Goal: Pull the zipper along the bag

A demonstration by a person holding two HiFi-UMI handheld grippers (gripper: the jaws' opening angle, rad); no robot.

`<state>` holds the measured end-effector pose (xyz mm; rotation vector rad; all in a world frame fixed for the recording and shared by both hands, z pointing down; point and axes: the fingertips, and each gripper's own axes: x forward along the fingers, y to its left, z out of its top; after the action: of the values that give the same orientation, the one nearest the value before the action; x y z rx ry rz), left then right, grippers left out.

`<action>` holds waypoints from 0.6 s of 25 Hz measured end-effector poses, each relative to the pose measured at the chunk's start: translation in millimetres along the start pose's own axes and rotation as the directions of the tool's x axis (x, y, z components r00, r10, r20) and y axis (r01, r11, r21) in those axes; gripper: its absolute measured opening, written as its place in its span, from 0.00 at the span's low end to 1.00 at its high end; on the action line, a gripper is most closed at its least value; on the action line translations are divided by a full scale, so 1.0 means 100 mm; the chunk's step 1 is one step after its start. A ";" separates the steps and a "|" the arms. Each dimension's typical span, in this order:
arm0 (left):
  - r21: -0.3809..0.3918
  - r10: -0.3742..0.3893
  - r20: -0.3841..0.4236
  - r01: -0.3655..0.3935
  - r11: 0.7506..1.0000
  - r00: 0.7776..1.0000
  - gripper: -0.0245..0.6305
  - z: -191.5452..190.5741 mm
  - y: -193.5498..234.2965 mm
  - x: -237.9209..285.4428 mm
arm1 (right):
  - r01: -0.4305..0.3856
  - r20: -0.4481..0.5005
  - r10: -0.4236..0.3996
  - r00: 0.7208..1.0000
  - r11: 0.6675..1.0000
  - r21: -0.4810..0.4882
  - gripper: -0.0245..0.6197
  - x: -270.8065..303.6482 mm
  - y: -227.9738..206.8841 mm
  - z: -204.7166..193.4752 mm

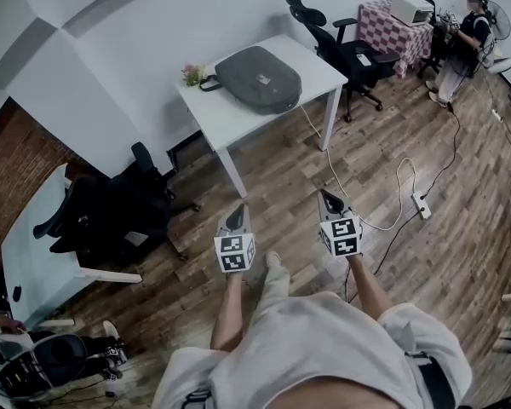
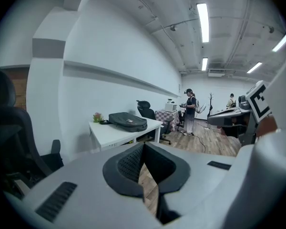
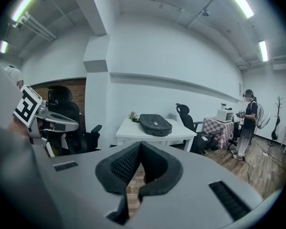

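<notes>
A dark grey bag point(image 1: 258, 77) lies flat on a white table point(image 1: 238, 118) against the wall, well ahead of me. The same bag point(image 2: 127, 121) shows small in the left gripper view and the bag point(image 3: 155, 124) in the right gripper view. My left gripper point(image 1: 236, 216) and right gripper point(image 1: 330, 199) hang side by side over the wooden floor, far short of the table. Both are shut with nothing between the jaws. The zipper is too small to make out.
A small pink flower pot point(image 1: 192, 74) stands at the table's left end. Black office chairs point(image 1: 345, 49) stand right of the table, more chairs point(image 1: 111, 211) at the left by another white table point(image 1: 34, 254). A cable and power strip point(image 1: 422, 204) lie on the floor. A person point(image 1: 460, 45) stands far right.
</notes>
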<state>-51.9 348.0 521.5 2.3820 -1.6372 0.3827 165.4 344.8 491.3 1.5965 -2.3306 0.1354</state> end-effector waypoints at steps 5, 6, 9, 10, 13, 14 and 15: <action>0.005 -0.018 0.006 0.018 1.000 1.000 0.07 0.28 0.37 0.52 | 0.016 -0.011 -0.016 1.000 1.000 0.005 0.06 0.59 -0.10 0.22; 0.005 -0.022 0.008 0.022 1.000 1.000 0.07 0.33 0.45 0.63 | 0.021 -0.013 -0.020 1.000 1.000 0.005 0.06 0.72 -0.11 0.26; 0.001 -0.033 0.006 0.033 0.999 0.999 0.07 0.47 0.70 0.94 | 0.028 -0.021 -0.028 0.999 1.000 0.002 0.06 1.08 -0.15 0.39; 0.001 -0.038 0.004 0.038 0.999 0.999 0.07 0.51 0.76 1.04 | 0.032 -0.025 -0.031 0.999 0.999 0.003 0.06 1.19 -0.17 0.42; 0.005 -0.055 0.002 0.055 0.998 0.998 0.07 0.60 0.92 1.34 | 0.048 -0.029 -0.048 0.998 0.999 0.001 0.06 1.50 -0.25 0.51; 0.006 -0.060 0.002 0.060 0.998 0.998 0.07 0.63 0.97 1.43 | 0.053 -0.029 -0.053 0.998 0.999 0.002 0.06 1.60 -0.27 0.53; 0.007 -0.065 0.002 0.065 0.998 0.998 0.07 0.66 1.03 1.52 | 0.058 -0.029 -0.058 0.998 0.998 0.003 0.06 1.69 -0.29 0.55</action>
<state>-90.2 156.6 514.5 2.4348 -1.5573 0.3744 124.8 168.9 488.0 1.6506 -2.2612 0.1489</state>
